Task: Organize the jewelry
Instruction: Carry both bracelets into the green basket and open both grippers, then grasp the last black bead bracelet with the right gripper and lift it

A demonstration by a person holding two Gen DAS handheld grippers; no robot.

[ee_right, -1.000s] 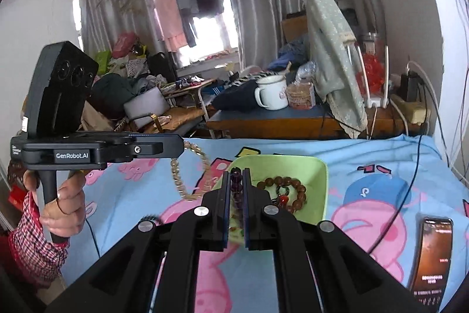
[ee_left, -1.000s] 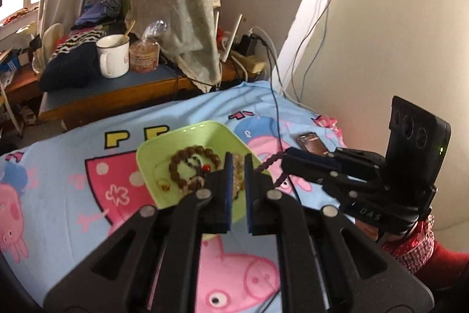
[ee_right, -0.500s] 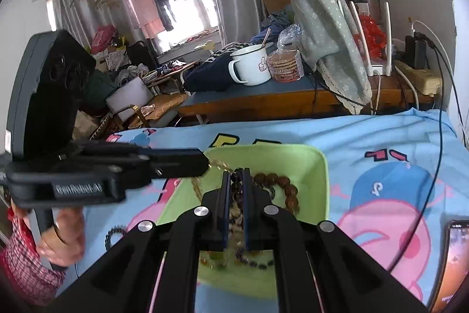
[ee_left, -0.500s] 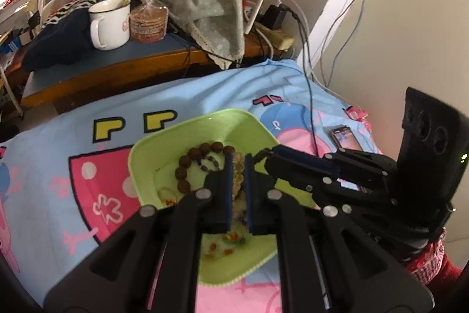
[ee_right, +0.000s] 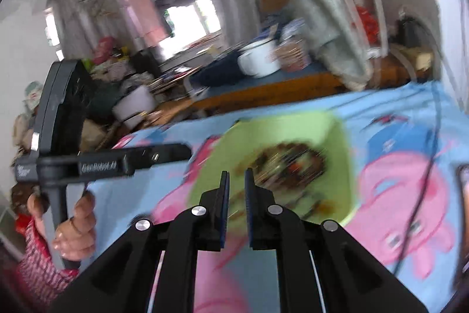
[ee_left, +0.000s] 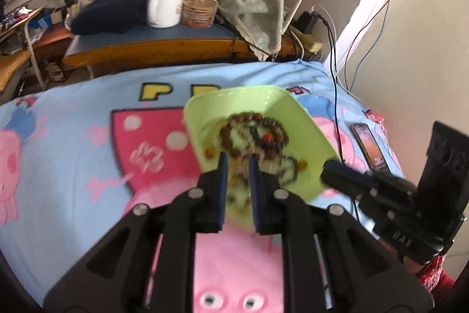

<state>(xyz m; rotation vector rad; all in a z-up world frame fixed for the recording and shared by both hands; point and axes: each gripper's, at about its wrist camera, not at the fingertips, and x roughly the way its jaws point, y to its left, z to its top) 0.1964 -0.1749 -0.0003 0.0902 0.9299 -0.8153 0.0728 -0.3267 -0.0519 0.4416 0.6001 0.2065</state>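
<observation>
A green square tray (ee_left: 296, 119) lies on the cartoon-print bedsheet and holds several beaded bracelets, among them a brown wooden one (ee_left: 225, 134) and a dark one with a red bead (ee_left: 266, 137). The tray also shows, blurred, in the right wrist view (ee_right: 340, 143). My left gripper (ee_left: 236, 163) hovers over the tray's near edge, jaws slightly apart and empty. My right gripper (ee_right: 236, 175) is also slightly open and empty, above the tray's near side. Each gripper shows in the other's view: the right gripper's fingers (ee_left: 346, 175) and the left gripper's fingers (ee_right: 164, 154).
A phone (ee_left: 368, 145) lies on the sheet right of the tray, beside a black cable (ee_left: 337, 119). Beyond the bed stands a low table with a white mug (ee_left: 162, 6) and a jar (ee_left: 200, 11). A wall rises at the right.
Both grippers have opened and let their bead strings drop into the tray. Both have drawn back from the tray; the right wrist view is motion-blurred.
</observation>
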